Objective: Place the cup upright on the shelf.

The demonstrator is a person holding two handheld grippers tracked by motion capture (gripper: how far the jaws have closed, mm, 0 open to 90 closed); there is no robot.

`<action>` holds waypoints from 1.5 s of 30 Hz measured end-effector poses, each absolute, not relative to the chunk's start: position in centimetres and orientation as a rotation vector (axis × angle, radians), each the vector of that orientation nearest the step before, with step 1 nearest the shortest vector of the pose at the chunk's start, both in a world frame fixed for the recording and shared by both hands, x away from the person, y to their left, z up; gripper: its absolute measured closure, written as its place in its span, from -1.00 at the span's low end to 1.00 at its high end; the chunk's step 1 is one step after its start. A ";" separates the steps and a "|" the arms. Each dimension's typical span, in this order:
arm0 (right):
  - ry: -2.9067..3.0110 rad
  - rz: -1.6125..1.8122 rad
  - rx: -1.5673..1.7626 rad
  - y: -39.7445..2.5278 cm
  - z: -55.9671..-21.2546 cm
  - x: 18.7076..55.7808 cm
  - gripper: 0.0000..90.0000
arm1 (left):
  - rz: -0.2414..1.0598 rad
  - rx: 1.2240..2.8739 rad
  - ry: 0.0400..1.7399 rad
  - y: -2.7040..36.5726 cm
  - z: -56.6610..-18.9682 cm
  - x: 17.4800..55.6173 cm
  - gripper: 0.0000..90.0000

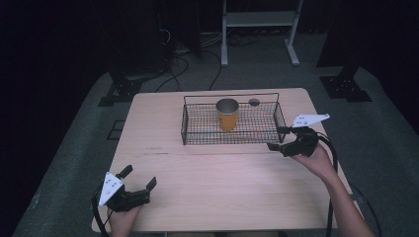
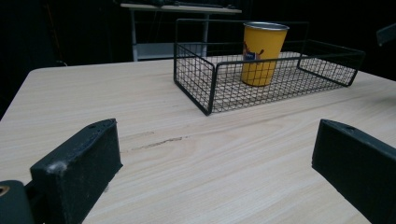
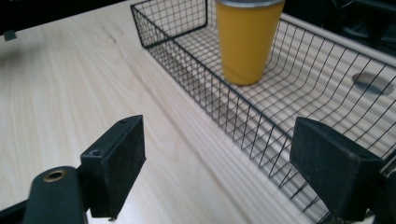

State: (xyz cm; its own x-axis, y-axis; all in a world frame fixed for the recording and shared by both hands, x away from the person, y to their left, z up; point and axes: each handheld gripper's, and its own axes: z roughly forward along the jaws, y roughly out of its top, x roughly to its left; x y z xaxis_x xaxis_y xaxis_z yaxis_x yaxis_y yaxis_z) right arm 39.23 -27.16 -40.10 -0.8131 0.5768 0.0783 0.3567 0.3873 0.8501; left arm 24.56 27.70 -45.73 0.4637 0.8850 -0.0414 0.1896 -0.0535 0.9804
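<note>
Basket (image 1: pixel 232 126), black wire, sits mid-table (image 1: pixel 207 173) in high view w/ yellow cup (image 1: pixel 227 115) upright inside; left gripper (image 1: pixel 140 178) at near left corner, jaws spread, right gripper (image 1: pixel 277 138) by basket's right end, jaws apart. Left gripper view: cup stands in basket, far ahead. Right gripper view: jaws wide, straddling basket's near wall, cup beyond.

Yellow cup (image 1: pixel 227 117), black wire basket (image 1: pixel 197 136), pale table (image 1: pixel 207 182)
</note>
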 end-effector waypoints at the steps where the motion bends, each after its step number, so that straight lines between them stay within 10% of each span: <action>1: 2.399 1.406 0.831 -27.4 -40.4 38.9 -0.62 | 0.746 1.545 0.972 27.7 -45.7 24.5 -1.00; 45: 2.386 1.415 0.935 -30.2 -44.2 35.2 -0.62 | 0.750 1.542 0.967 27.6 -45.7 24.5 -1.00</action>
